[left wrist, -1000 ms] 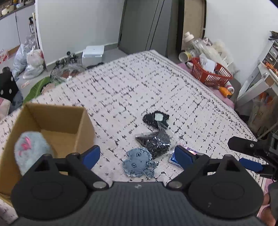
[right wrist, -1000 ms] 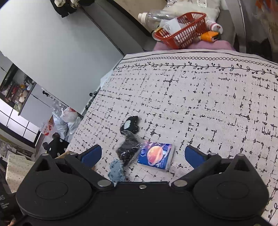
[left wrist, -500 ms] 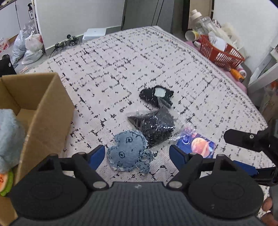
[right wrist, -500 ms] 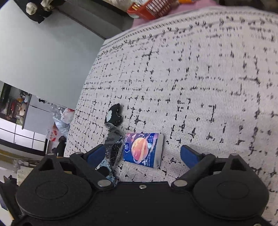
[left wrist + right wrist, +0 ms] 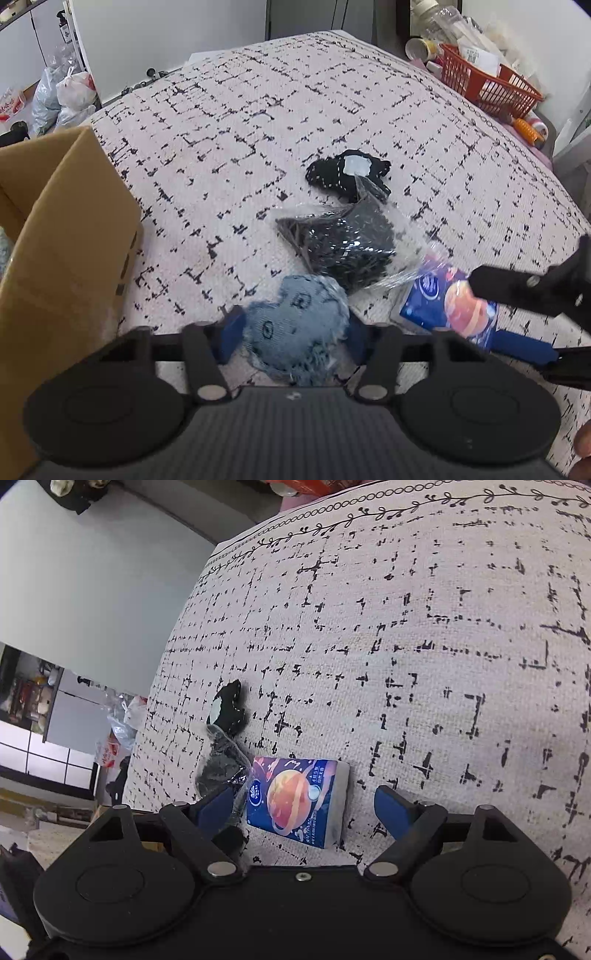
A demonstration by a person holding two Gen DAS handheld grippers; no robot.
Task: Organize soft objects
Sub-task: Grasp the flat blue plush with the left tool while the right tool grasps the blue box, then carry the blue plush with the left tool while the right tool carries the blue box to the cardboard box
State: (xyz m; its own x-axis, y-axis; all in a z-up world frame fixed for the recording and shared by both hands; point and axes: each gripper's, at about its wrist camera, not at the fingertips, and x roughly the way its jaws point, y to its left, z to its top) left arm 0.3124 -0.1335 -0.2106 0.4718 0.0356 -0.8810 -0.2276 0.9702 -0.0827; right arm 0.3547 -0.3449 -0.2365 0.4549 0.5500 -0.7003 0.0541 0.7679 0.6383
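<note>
A blue denim soft toy (image 5: 295, 325) lies on the patterned bedspread (image 5: 258, 122). My left gripper (image 5: 293, 334) is closing on it, and both blue pads touch its sides. A blue tissue pack with an orange planet (image 5: 295, 801) sits between the pads of my right gripper (image 5: 304, 808). Those jaws are closing too, with a gap on each side of the pack. In the left wrist view the right gripper (image 5: 484, 312) straddles the tissue pack (image 5: 436, 302). A black item in a clear bag (image 5: 340, 247) and a black cloth with a white label (image 5: 347, 173) lie just beyond.
A cardboard box (image 5: 66, 240) stands at the left, close to the left gripper. A red basket (image 5: 487, 85) with bottles and cups sits off the bed's far right corner. Plastic bags (image 5: 66, 96) lie on the floor at the far left.
Both grippers have come down toward the bed. The left jaws have narrowed onto the denim toy. The right jaws have narrowed around the tissue pack, which now sits between the pads.
</note>
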